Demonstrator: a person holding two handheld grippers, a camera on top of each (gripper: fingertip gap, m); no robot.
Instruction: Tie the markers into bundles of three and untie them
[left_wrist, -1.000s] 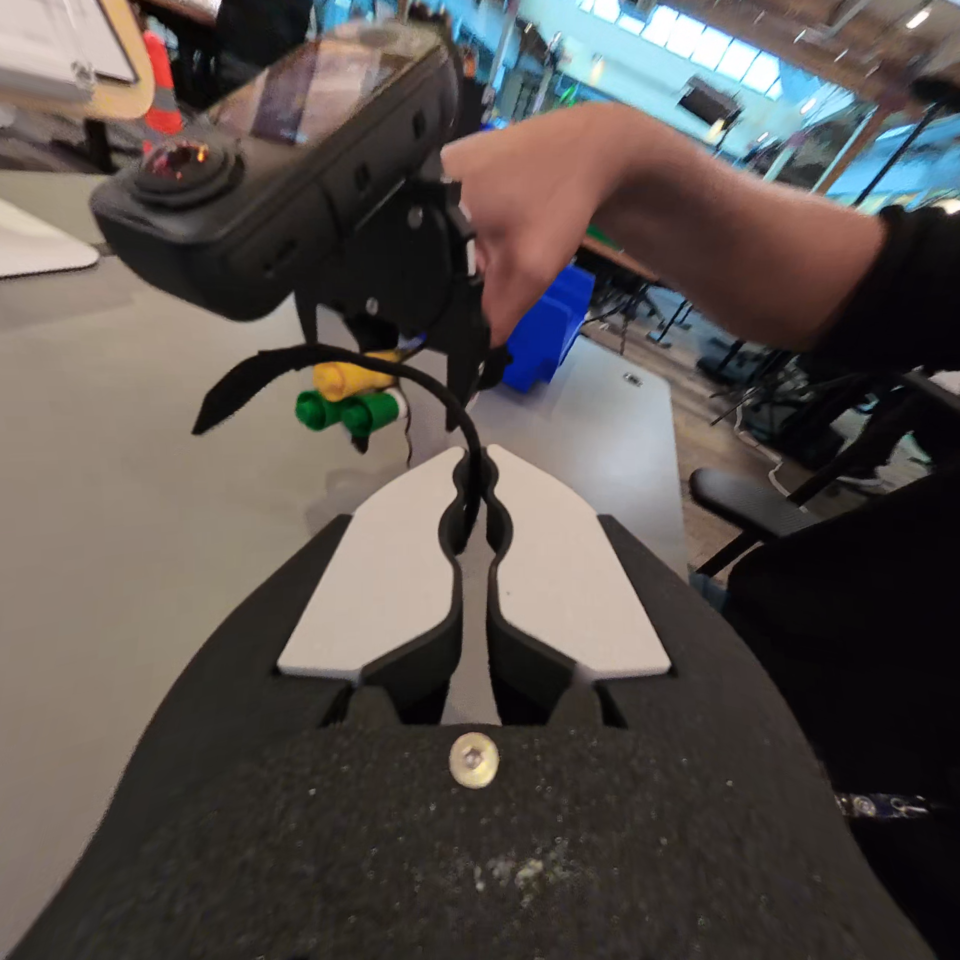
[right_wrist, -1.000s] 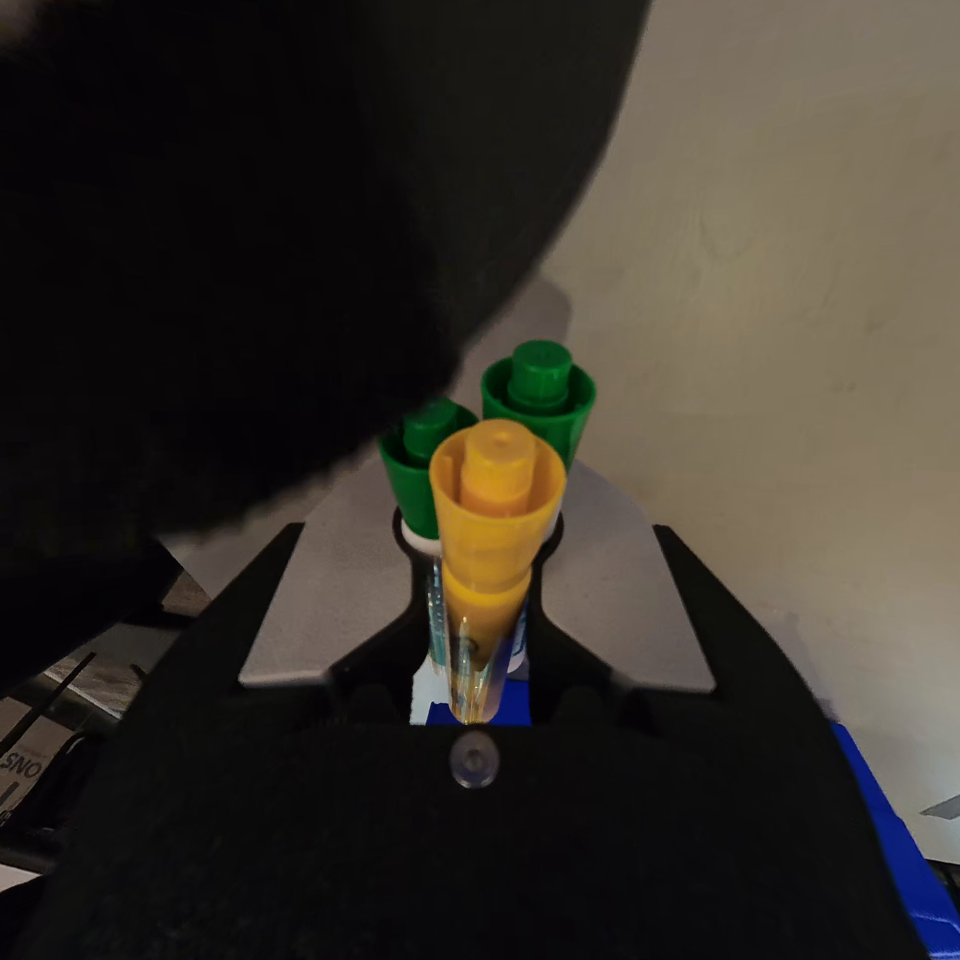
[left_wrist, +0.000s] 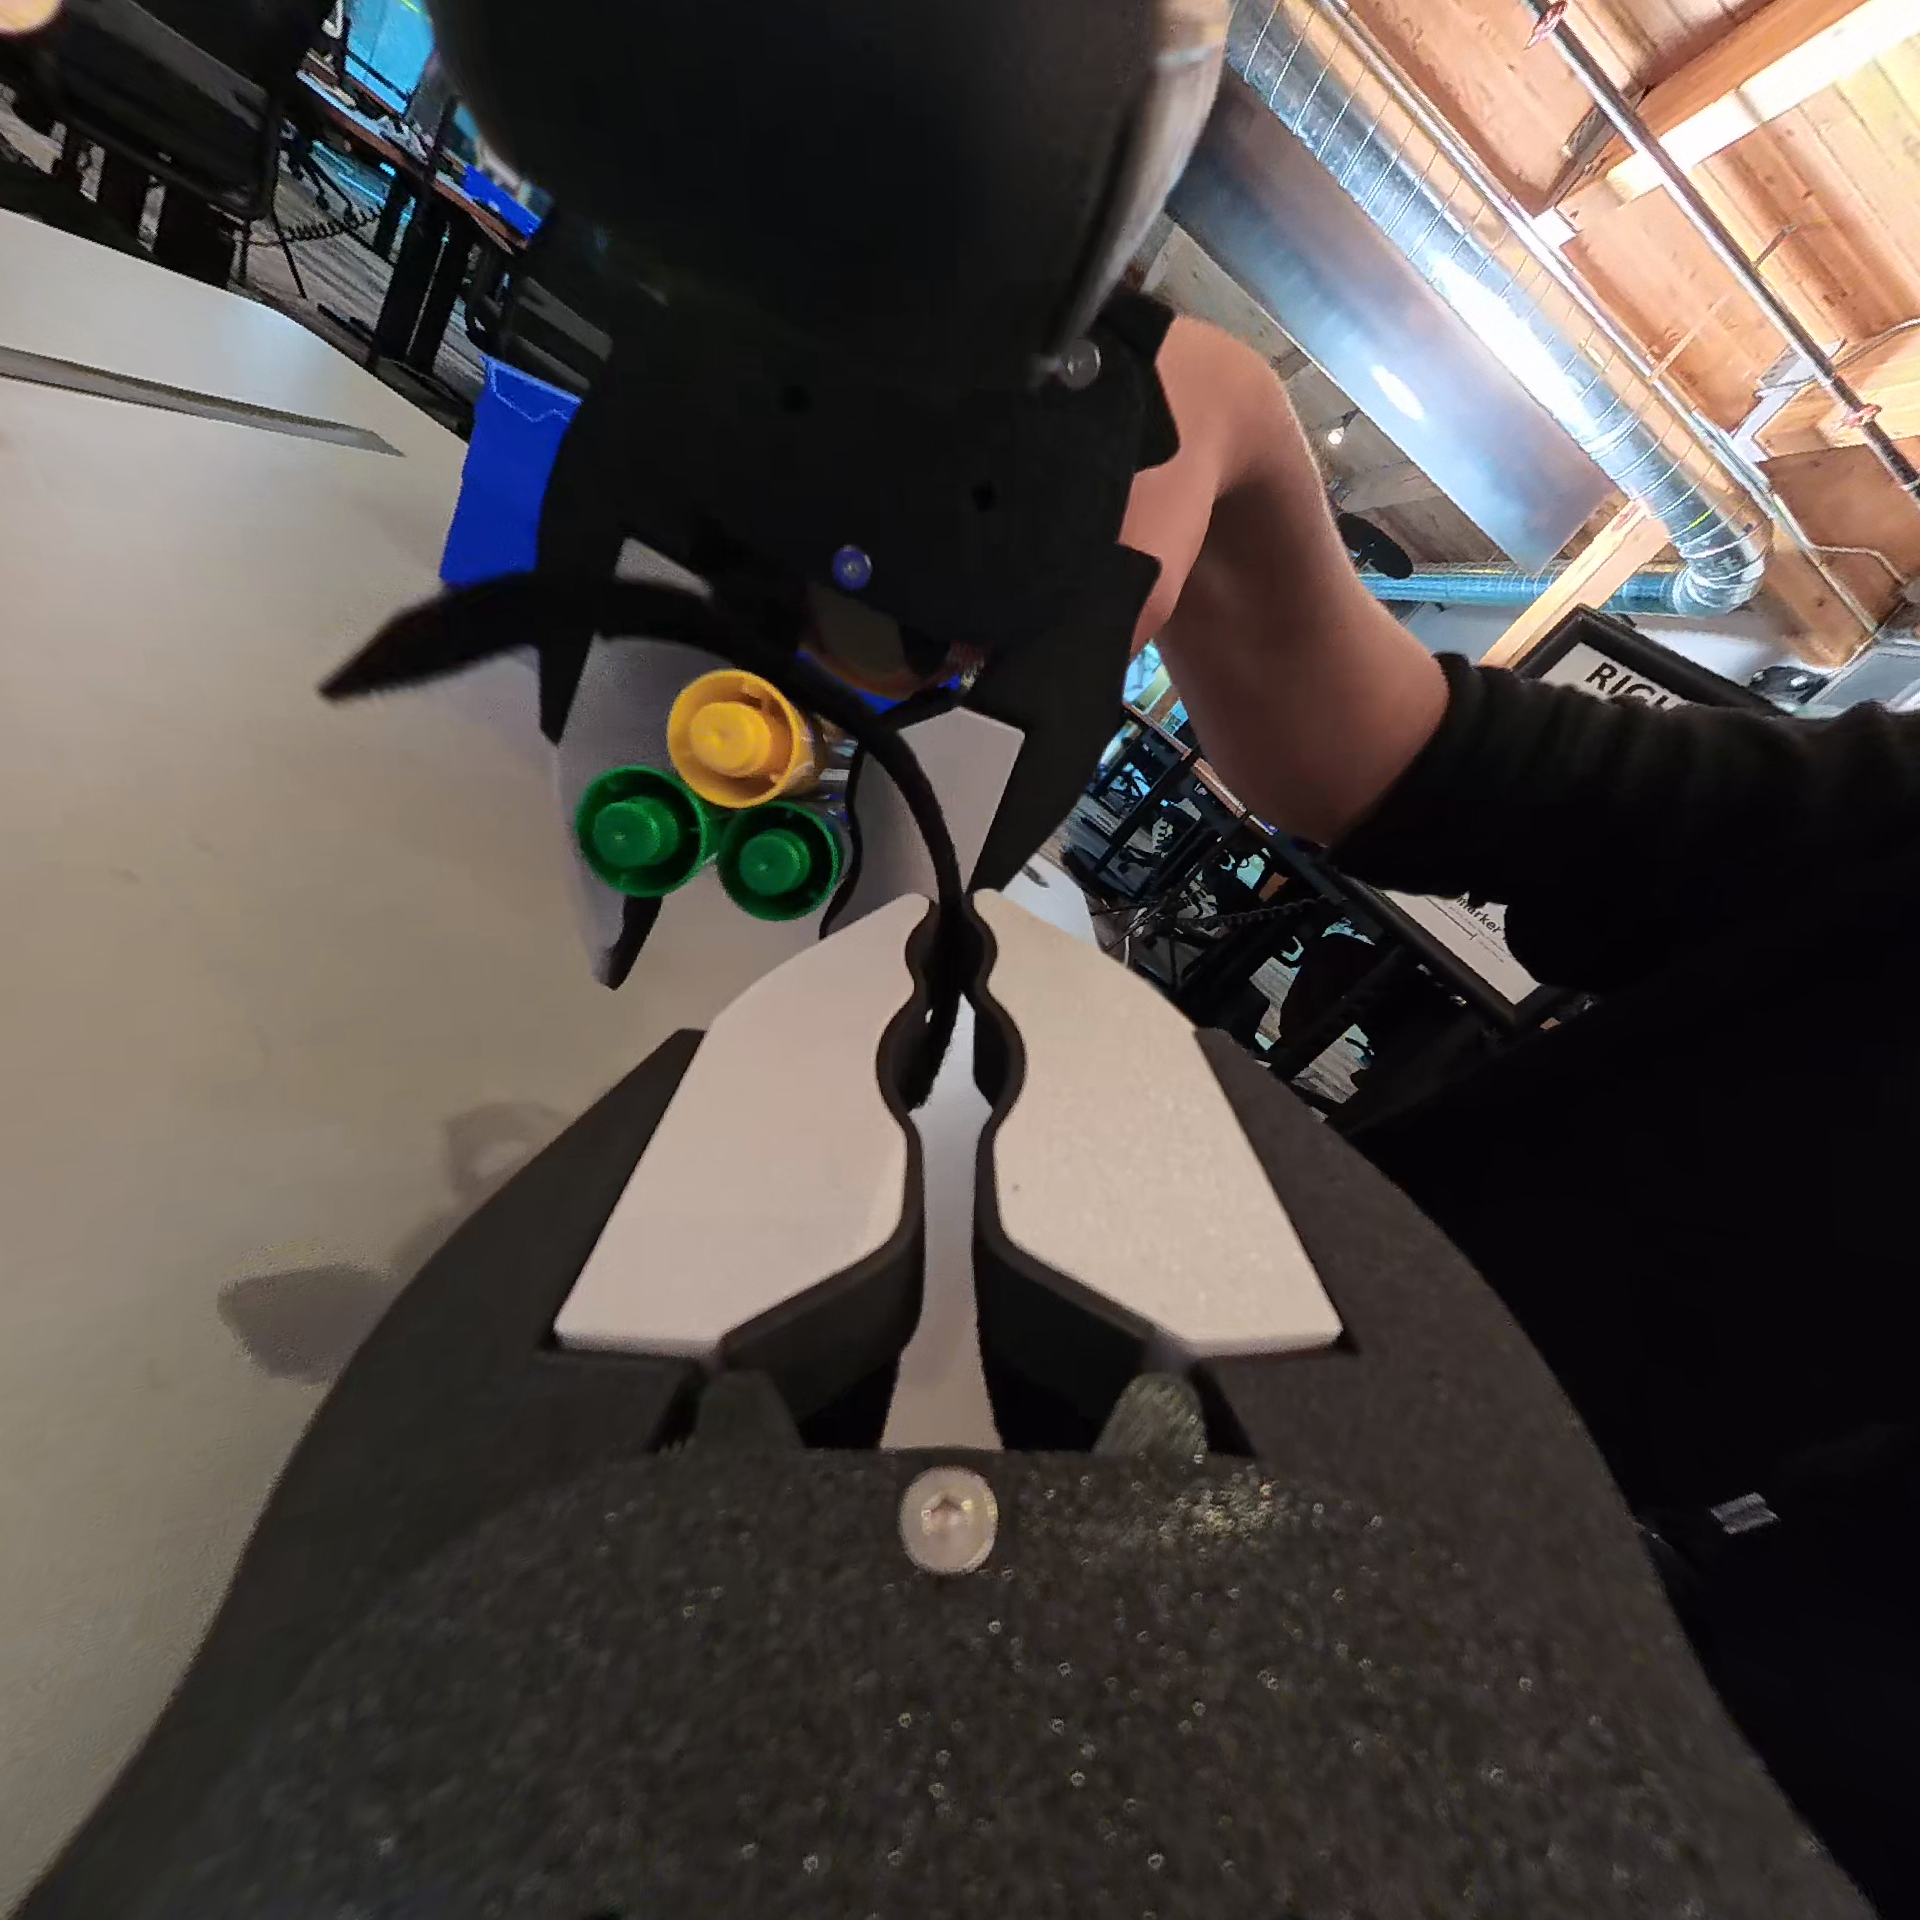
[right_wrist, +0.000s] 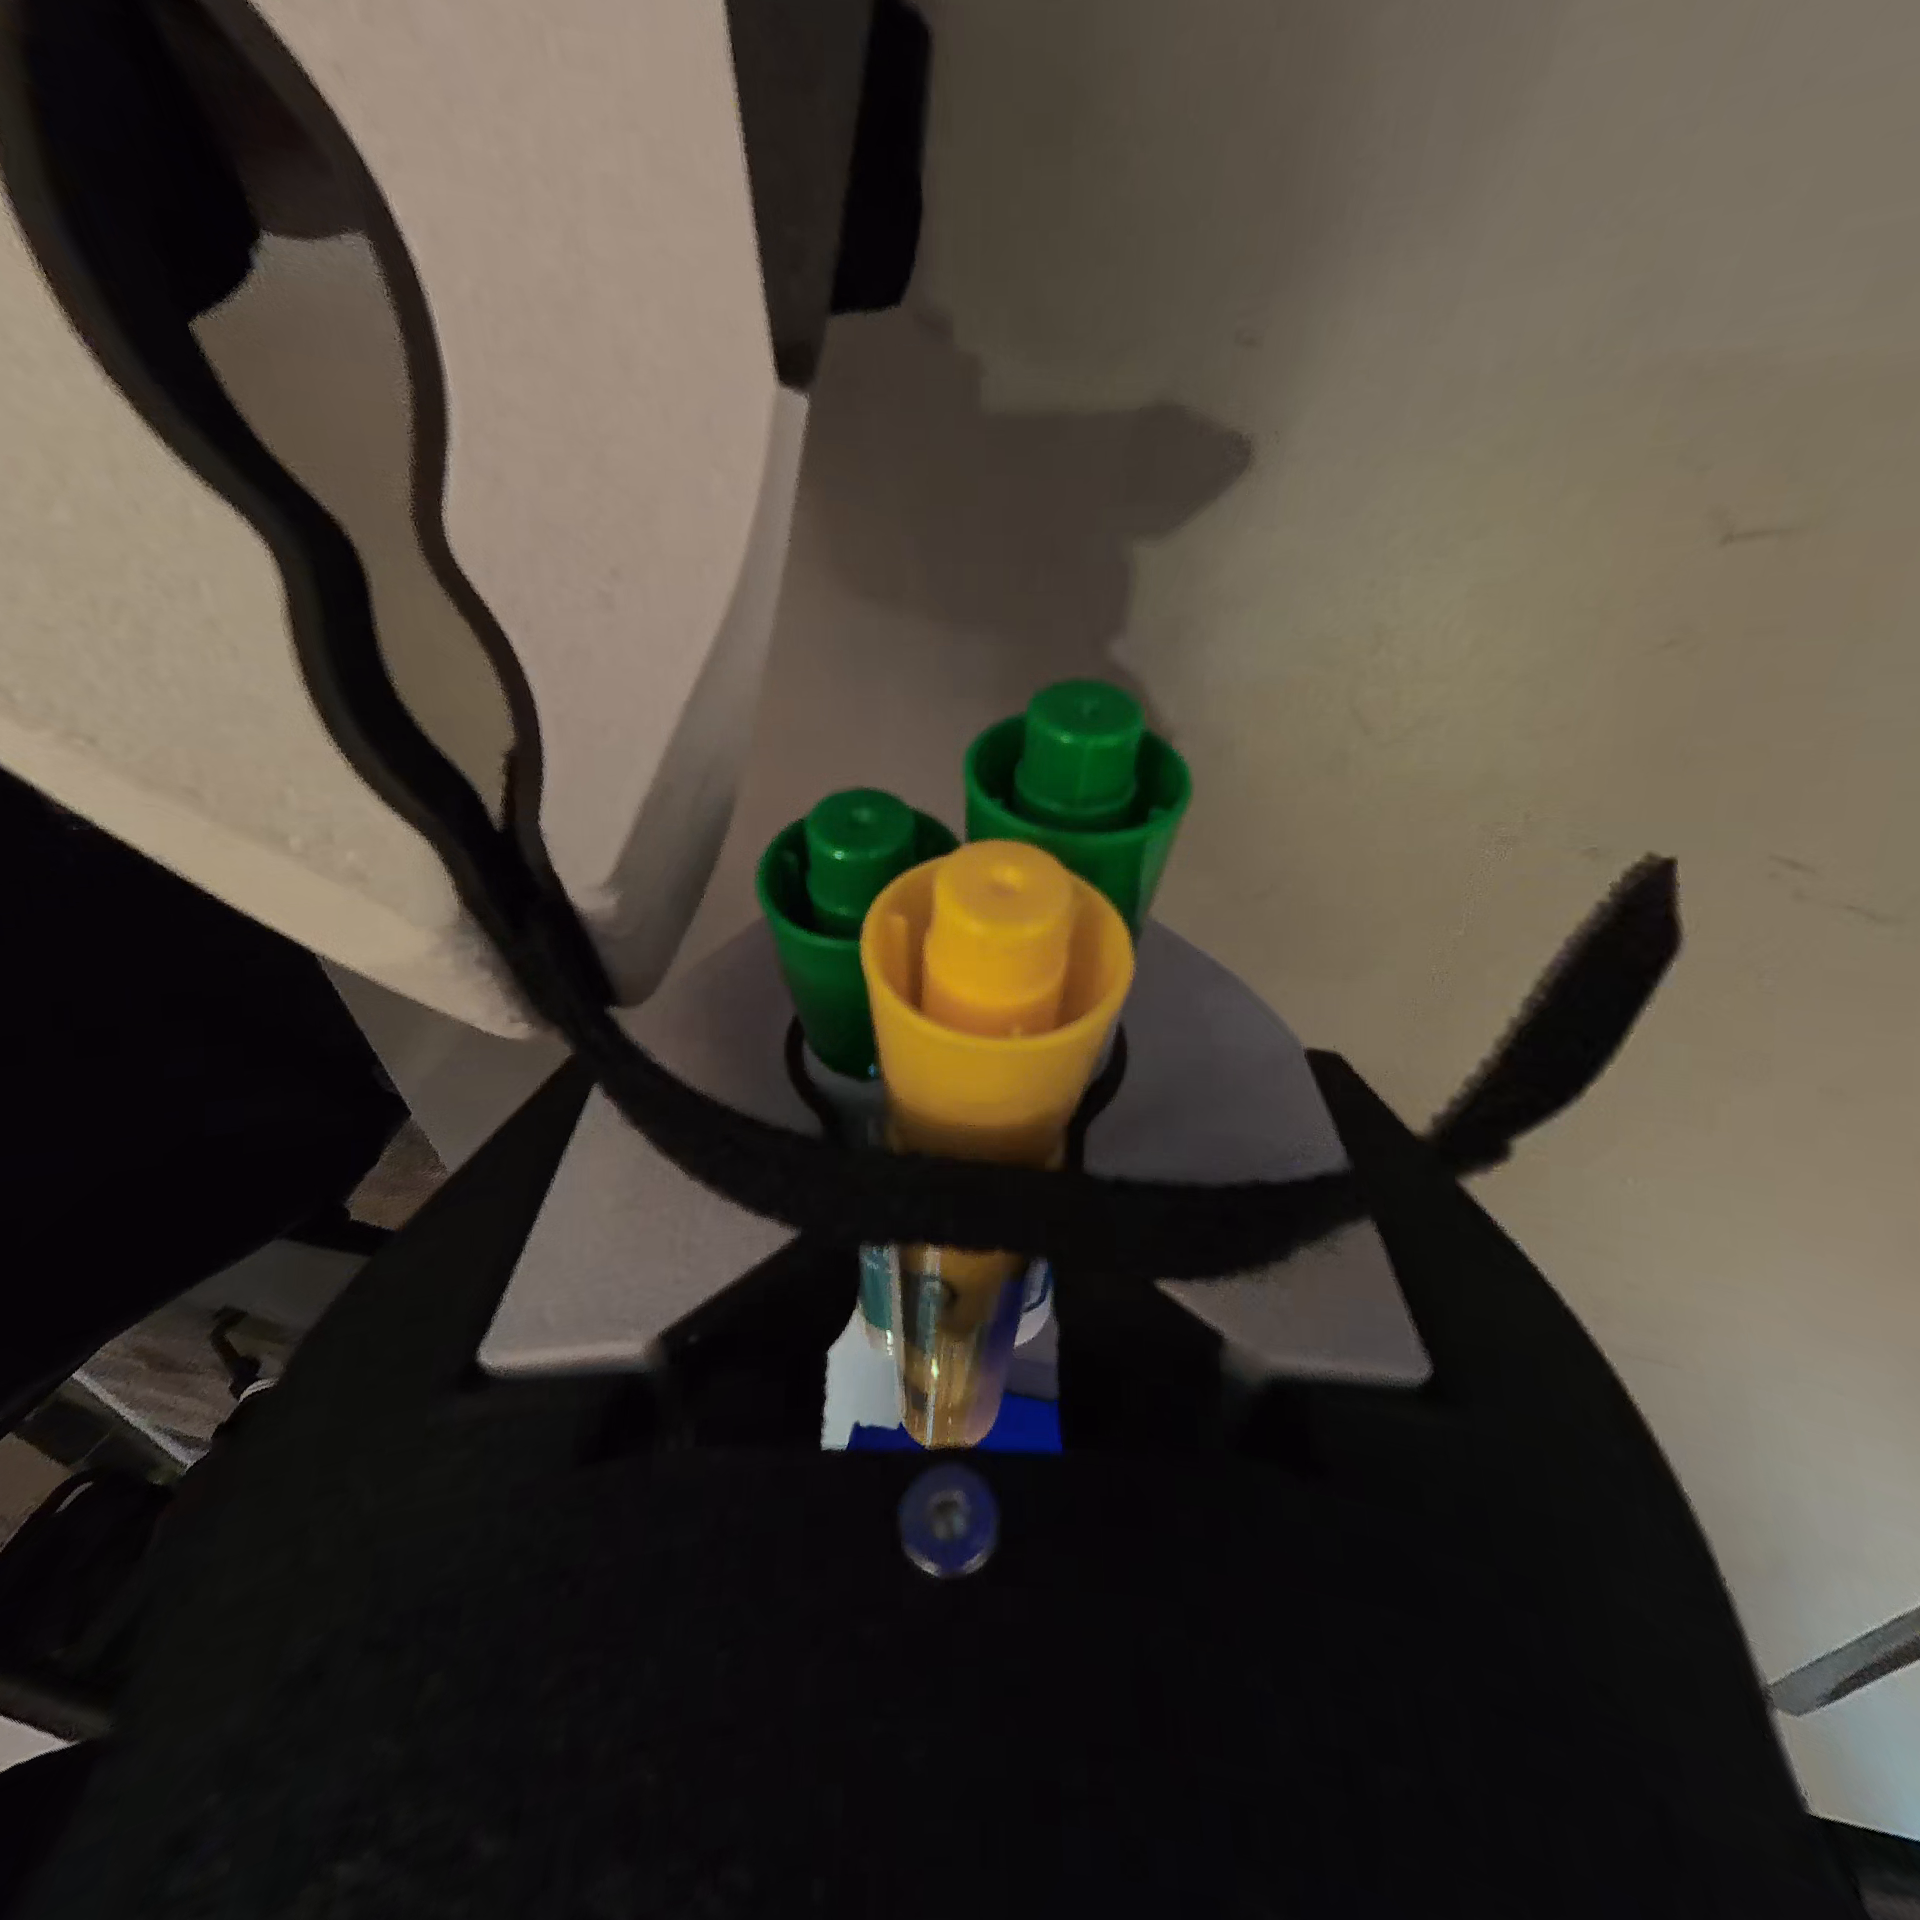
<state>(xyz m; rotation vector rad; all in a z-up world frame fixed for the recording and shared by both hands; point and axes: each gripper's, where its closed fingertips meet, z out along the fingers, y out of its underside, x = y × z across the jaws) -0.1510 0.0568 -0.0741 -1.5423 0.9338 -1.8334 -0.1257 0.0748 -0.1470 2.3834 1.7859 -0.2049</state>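
Three markers, one yellow-capped (right_wrist: 992, 977) and two green-capped (right_wrist: 1075, 790), are clamped together in my right gripper (right_wrist: 961, 1060), caps pointing forward above the table. In the left wrist view the bundle (left_wrist: 717, 800) shows end-on under the right gripper's body. A black hook-and-loop strap (right_wrist: 935, 1190) lies across the markers just behind the caps. One end of it runs left into my left gripper (left_wrist: 951, 935), which is shut on the strap (left_wrist: 930, 862). The other end (right_wrist: 1558, 997) sticks out free to the right.
The pale table (left_wrist: 208, 831) lies below both grippers. A blue bin (left_wrist: 499, 488) stands behind the right gripper. A person's hand and dark sleeve (left_wrist: 1558, 790) hold the right gripper. Chairs and desks stand beyond the table edge on the right. About 7 cm separates my left fingertips from my right.
The right gripper has turned so the marker caps face the left gripper. The strap now lies across the markers in the right wrist view. The left gripper has tilted and come closer.
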